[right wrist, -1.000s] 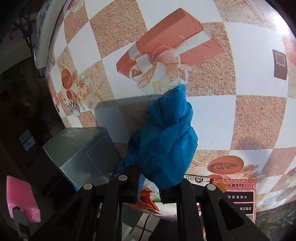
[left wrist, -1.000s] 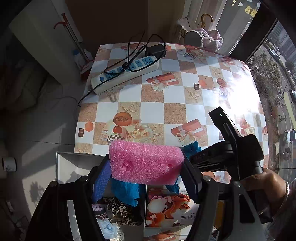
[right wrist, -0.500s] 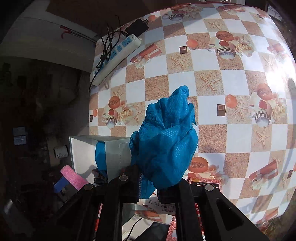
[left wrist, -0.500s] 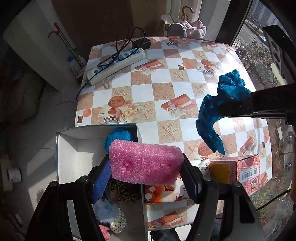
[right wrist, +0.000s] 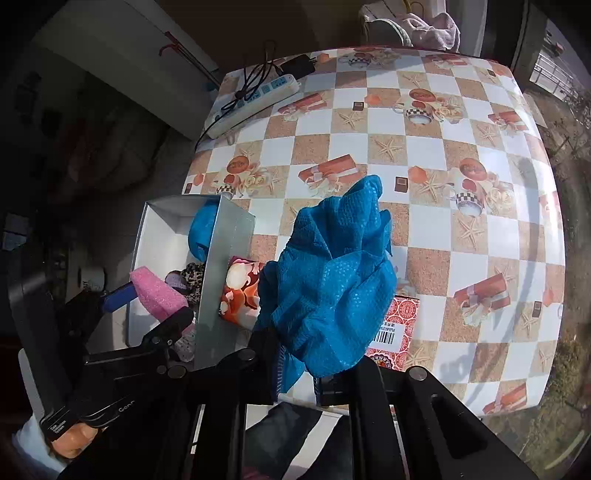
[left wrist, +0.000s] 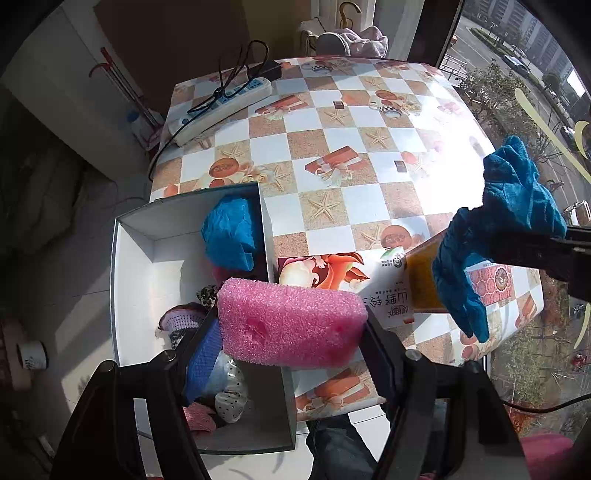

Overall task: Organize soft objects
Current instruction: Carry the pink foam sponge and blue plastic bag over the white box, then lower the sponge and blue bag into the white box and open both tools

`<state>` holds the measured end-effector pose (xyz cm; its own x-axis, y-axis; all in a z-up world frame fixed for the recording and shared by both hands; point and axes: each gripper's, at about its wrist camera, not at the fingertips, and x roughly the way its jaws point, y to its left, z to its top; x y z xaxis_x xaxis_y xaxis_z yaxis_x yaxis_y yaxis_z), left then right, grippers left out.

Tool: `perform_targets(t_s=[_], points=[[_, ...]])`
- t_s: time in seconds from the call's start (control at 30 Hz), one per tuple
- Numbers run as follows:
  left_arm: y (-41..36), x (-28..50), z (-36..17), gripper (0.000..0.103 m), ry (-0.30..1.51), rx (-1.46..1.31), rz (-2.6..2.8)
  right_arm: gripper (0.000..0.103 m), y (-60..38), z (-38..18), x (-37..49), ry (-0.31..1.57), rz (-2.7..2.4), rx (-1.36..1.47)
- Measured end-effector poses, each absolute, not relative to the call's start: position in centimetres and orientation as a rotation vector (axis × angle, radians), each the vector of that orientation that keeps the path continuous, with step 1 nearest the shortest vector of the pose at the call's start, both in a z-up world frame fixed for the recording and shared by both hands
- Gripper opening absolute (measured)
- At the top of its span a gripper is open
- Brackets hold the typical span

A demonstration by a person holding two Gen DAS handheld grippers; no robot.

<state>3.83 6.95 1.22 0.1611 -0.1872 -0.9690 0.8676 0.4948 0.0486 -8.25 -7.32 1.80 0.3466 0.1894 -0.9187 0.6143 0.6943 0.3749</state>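
Observation:
My left gripper [left wrist: 291, 325] is shut on a pink foam sponge [left wrist: 290, 323], held above the right side of a white open box [left wrist: 140, 266]. Inside the box lie a blue cloth [left wrist: 231, 234], a leopard-print piece and other small soft items. My right gripper [right wrist: 299, 373] is shut on a crumpled blue cloth [right wrist: 332, 280], lifted high over the table's near edge, right of the box. That same cloth [left wrist: 498, 225] hangs at the right in the left wrist view. The pink sponge [right wrist: 157, 295] and the left gripper [right wrist: 153, 308] show at lower left in the right wrist view.
A checkered tablecloth [left wrist: 332, 122] covers the table. A white power strip [left wrist: 221, 109] with black cables lies at the far left corner. A printed carton [left wrist: 369, 284] and a red box [right wrist: 397, 332] lie beside the white box. A chair with pink clothes [right wrist: 410, 26] stands behind.
My right gripper rose well above the table with the blue cloth and turned. My left gripper drifted with the pink sponge, so more of the box's inside shows beneath it.

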Motion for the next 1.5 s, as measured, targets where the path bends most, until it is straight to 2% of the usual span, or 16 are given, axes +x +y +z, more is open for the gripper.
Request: perform_targets(t_s=[0.4,1.0,1.5], points=[[11.8,5.1,1.3,0.074,1.188,0.665,-0.764,0.014,-2.5,3.7,-5.6,1.22,-0.221,0.687],[19.1,10.0,-0.1,0.074,1.265,0.501,-0.579,0.014,5.1,4.2,3.1,1.303,-0.028,0.477],[21.0,11.3,-1.1,0.074,1.297,0.451,-0.526,0.014,8.1,4.2,6.0,1.335,0.039,0.382]])
